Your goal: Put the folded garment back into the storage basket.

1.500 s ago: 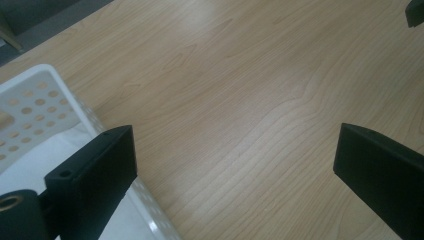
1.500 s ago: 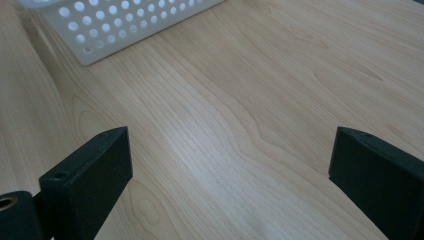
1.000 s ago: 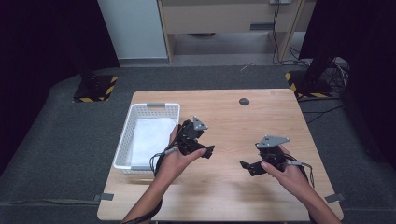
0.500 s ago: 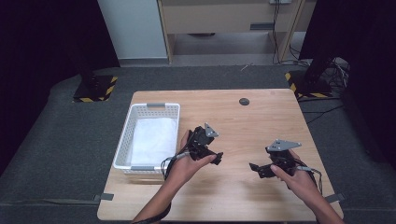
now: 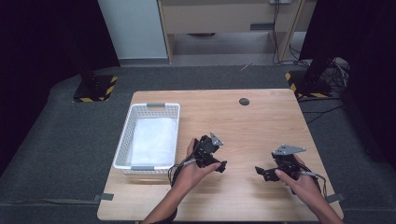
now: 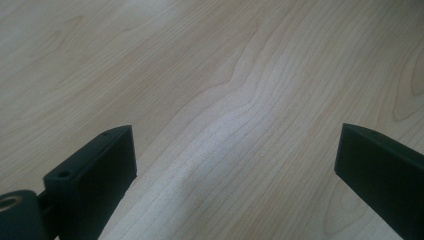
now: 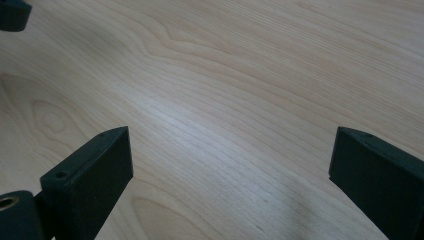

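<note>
A white basket [image 5: 171,110] sits on the left part of the wooden table [image 5: 261,116], and a folded white cloth [image 5: 154,142] lies flat inside it, covering most of the bottom. Judged from that, the main work looks done: the cloth is in the basket and nothing else waits on the tabletop to be folded or put away. The only other thing on the wood is a small dark round spot [image 5: 243,101] at the far edge, well apart from both hands. The left gripper [image 5: 218,164] is held over bare wood just right of the basket's near right corner, and in the left gripper view [image 6: 235,165] its two black jaws stand wide apart with nothing but wood grain between them. The right gripper [image 5: 262,171] hangs over the near right part of the table, well apart from the basket; in the right gripper view [image 7: 230,165] its jaws are likewise spread and empty, with a dark part of the other gripper at the far left corner of that view. Neither claw touches the cloth or the basket. What is left, as far as I can judge, is little: perhaps only setting the grippers to rest, unless the cloth still needs smoothing, which cannot be told from its even surface here.
</note>
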`<state>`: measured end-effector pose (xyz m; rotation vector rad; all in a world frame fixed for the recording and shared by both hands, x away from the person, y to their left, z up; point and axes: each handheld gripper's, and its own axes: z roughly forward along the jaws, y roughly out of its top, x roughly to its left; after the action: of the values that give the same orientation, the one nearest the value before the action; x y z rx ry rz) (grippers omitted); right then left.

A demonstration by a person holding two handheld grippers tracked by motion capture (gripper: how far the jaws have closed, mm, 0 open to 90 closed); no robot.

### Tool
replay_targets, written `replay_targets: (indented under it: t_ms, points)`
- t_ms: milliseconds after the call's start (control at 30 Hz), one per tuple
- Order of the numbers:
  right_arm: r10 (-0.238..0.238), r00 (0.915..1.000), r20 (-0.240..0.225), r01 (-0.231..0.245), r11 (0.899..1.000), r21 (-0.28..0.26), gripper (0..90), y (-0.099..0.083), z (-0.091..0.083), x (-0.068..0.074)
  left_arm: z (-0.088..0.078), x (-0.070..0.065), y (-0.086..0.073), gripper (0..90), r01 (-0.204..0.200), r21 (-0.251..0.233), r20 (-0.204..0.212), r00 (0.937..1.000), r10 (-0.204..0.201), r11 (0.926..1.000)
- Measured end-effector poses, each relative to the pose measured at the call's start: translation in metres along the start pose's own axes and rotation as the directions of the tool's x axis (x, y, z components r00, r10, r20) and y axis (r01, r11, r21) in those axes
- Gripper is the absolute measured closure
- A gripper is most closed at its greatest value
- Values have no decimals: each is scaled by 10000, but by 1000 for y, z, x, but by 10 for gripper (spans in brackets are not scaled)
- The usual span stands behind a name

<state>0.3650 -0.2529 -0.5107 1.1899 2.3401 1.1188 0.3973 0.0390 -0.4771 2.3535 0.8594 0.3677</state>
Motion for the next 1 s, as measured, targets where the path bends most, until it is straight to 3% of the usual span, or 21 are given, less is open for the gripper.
replay_targets:
  t_ms: [167,300,400,433,567,833,1000]
  points:
    - [607,9974,386,-607,9982,-5,36,-5,5,-16,17,1,-8,30,300,65,-122,9995,-299,9995]
    - [1144,9903,793,-1158,9932,134,36,-8,12,-30,31,2,-15,30,650,76,-203,9977,-649,9979]
    - [1252,9883,871,-1272,9917,186,36,-10,14,-33,33,2,-17,30,730,55,-221,9971,-729,9973]
    - [1346,9861,969,-1389,9896,387,32,-14,18,-36,38,1,-22,31,931,54,-224,9954,-929,9956]
    - [1046,9881,1126,-1098,9931,412,18,-15,20,-31,44,-3,-31,30,973,53,-172,9951,-972,9952]
    - [229,9881,1521,-298,9986,429,5,-21,22,-19,42,-7,-44,0,1020,-727,-263,9942,-1041,9921]
    - [100,9899,1413,-167,9988,461,4,-26,18,-15,40,-10,-51,0,1040,-1092,-308,9937,-1079,9886]
